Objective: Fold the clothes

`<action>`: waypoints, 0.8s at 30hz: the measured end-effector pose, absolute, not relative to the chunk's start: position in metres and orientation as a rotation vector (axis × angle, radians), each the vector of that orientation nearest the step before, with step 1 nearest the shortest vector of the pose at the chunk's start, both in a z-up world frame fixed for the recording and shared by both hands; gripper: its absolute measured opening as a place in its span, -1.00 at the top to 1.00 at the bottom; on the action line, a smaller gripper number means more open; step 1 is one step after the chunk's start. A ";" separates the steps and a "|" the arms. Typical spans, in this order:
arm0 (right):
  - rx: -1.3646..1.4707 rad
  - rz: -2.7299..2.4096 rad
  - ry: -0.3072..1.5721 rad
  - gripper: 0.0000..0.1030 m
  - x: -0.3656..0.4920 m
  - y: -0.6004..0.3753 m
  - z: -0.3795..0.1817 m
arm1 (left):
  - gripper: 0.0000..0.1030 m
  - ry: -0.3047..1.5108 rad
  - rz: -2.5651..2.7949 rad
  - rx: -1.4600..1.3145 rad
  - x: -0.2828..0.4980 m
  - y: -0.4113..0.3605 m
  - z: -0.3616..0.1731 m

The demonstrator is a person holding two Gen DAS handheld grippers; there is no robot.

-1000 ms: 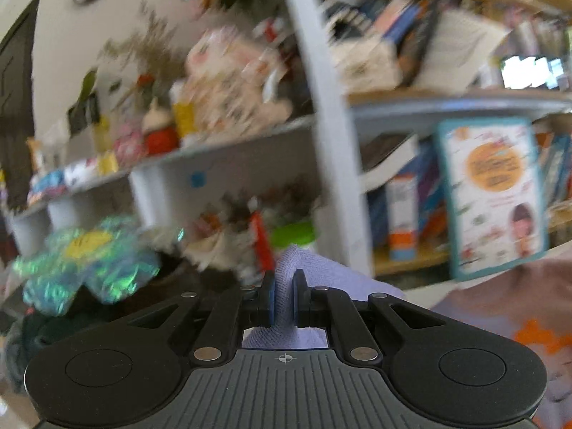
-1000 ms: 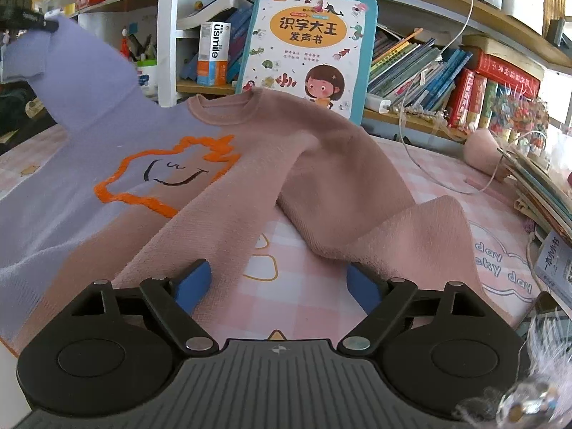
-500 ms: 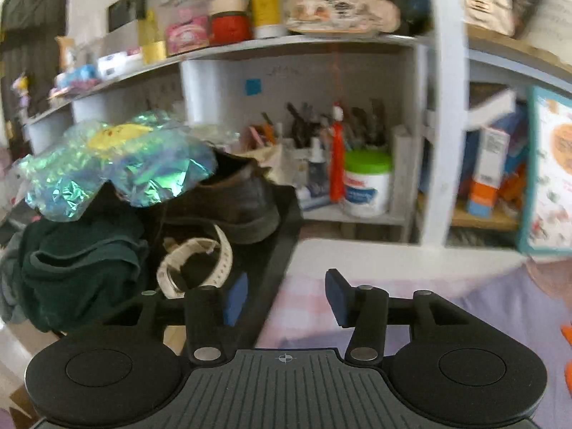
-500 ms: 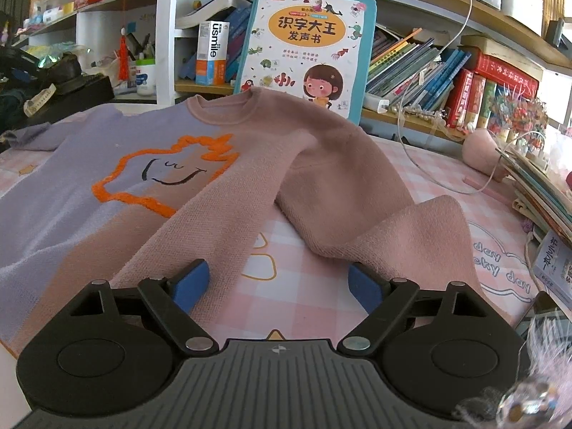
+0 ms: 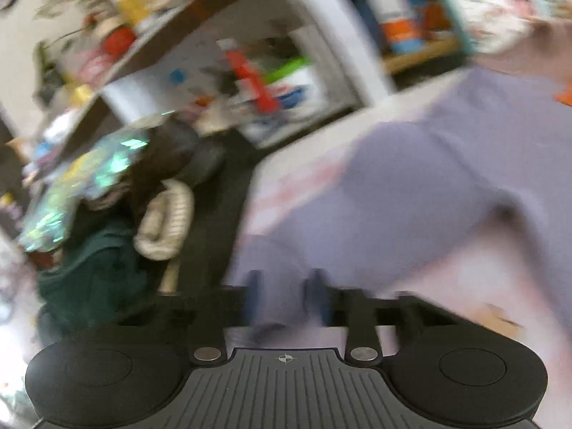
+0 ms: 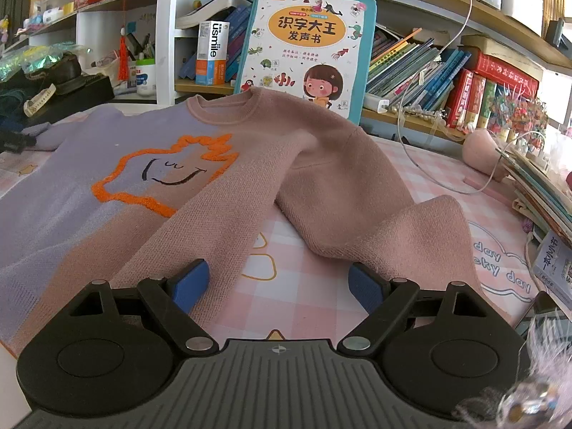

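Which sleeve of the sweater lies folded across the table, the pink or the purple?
The pink sleeve: it bends back on itself near the right gripper. The purple sleeve runs out straight toward the left gripper.

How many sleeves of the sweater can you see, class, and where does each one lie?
2. The pink sleeve lies bent on the checked cloth at the right; the purple sleeve stretches left, its end in the left gripper.
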State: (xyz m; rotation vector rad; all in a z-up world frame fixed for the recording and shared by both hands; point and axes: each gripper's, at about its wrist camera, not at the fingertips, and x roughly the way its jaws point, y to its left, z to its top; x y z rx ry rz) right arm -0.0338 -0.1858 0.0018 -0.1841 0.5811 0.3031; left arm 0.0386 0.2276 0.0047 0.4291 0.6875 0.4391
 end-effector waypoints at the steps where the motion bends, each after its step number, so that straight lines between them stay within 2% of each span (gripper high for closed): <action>1: -0.188 0.302 0.579 -0.63 -0.034 -0.185 0.002 | 0.73 0.653 0.498 0.379 0.039 0.241 0.015; 2: -0.191 0.300 0.578 -0.63 -0.034 -0.185 0.002 | 0.67 0.609 0.565 0.312 0.038 0.258 0.028; 5: -0.193 0.300 0.577 -0.63 -0.034 -0.185 0.002 | 0.67 0.474 0.742 0.094 0.020 0.306 0.067; 8: -0.186 0.302 0.579 -0.63 -0.034 -0.184 0.001 | 0.65 0.399 0.701 0.042 -0.002 0.304 0.091; 12: -0.179 0.304 0.582 -0.63 -0.034 -0.185 0.001 | 0.47 0.426 0.374 -0.021 -0.017 0.244 0.088; 17: -0.178 0.305 0.568 -0.63 -0.036 -0.186 0.002 | 0.45 0.559 -0.108 -0.147 -0.013 0.148 0.052; 21: -0.205 0.305 0.547 -0.62 -0.039 -0.202 0.016 | 0.45 0.620 -0.216 0.003 -0.019 0.088 0.028; 24: -0.229 0.244 0.533 -0.62 -0.038 -0.224 0.031 | 0.40 0.635 -0.197 0.100 -0.028 0.075 0.019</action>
